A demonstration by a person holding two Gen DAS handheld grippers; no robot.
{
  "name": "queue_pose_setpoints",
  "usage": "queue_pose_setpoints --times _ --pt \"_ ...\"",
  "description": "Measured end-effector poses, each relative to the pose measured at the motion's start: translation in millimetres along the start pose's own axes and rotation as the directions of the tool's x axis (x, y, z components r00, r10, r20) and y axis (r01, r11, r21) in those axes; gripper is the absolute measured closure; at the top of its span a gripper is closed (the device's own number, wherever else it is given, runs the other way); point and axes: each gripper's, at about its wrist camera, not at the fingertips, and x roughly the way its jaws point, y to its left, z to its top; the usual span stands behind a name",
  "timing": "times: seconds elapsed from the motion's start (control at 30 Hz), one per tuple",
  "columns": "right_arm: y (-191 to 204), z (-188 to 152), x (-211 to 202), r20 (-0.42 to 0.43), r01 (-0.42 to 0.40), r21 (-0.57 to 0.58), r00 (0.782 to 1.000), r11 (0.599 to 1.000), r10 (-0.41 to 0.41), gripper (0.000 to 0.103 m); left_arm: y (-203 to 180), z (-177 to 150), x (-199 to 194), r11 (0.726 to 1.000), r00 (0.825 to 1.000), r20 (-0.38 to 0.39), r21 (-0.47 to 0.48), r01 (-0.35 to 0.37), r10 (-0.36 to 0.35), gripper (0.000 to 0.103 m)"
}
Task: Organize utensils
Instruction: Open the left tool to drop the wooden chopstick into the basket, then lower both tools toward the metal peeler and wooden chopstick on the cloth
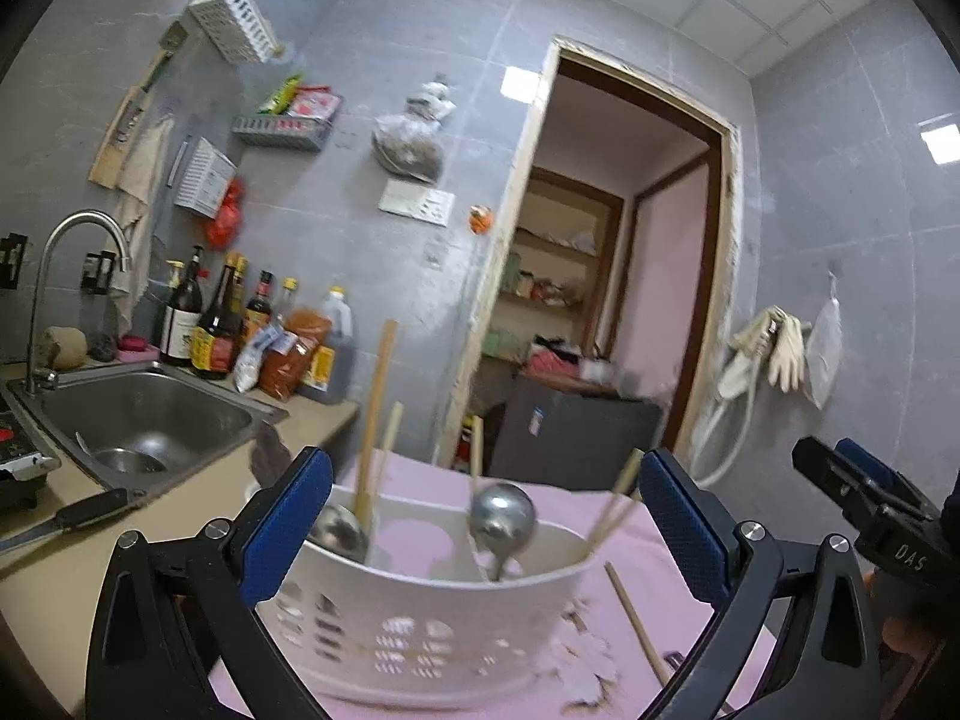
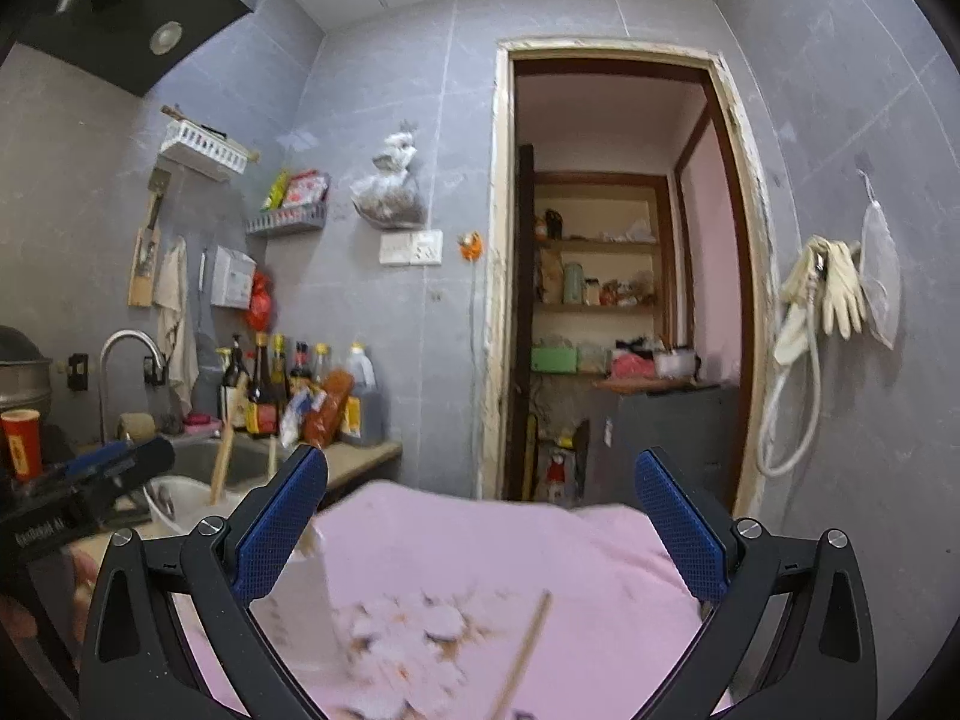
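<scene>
A white perforated utensil basket (image 1: 420, 630) stands on a pink cloth (image 1: 636, 546), right in front of my left gripper (image 1: 485, 462). The left gripper is open, its blue pads on either side of the basket and apart from it. In the basket stand two steel ladles (image 1: 503, 519), blurred, and several wooden chopsticks (image 1: 375, 414). One loose chopstick (image 1: 636, 624) lies on the cloth to the basket's right, and shows as the chopstick (image 2: 528, 654) in the right wrist view. My right gripper (image 2: 481, 459) is open over the cloth (image 2: 540, 552), holding nothing. The basket's edge (image 2: 174, 498) is at its left.
To the left a steel sink (image 1: 150, 414) with a faucet (image 1: 78, 228) is set in the counter. A black-handled knife (image 1: 72, 519) lies on the counter's near part. Sauce bottles (image 1: 240, 330) line the back wall. A doorway (image 1: 606, 276) opens straight ahead.
</scene>
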Motion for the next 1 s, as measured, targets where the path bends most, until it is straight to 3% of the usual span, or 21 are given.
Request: queue_pose_setpoints --times 0.37,0.5,0.63,0.7,0.8,1.0 --pt "-47 -36 -23 -0.208 0.070 0.019 0.976 0.997 -0.064 0.000 -39 -8 -16 0.995 0.993 -0.091 0.053 0.084 -0.079 0.003" --pt "-53 -48 -32 -0.268 0.063 -0.008 0.961 0.998 -0.063 0.000 -49 -20 -15 0.988 0.974 -0.180 0.035 0.147 -0.139 0.003" --pt "-53 -62 -37 -0.348 0.034 -0.037 0.936 0.999 -0.045 0.000 -61 -33 -6 0.981 0.938 -0.297 0.029 0.194 -0.177 0.003" --pt "-55 -69 -38 -0.383 0.017 -0.033 0.923 0.999 -0.028 0.000 -67 -42 -2 0.980 0.926 -0.339 0.055 0.194 -0.164 0.003" --pt "-55 -79 -38 -0.433 -0.003 -0.031 0.901 1.000 -0.010 0.000 -76 -58 10 0.977 0.894 -0.430 0.106 0.185 -0.122 0.003" --pt "-57 -102 -34 -0.539 -0.037 -0.027 0.842 0.999 0.017 0.000 -81 -93 36 0.976 0.774 -0.629 0.115 0.186 -0.074 0.003"
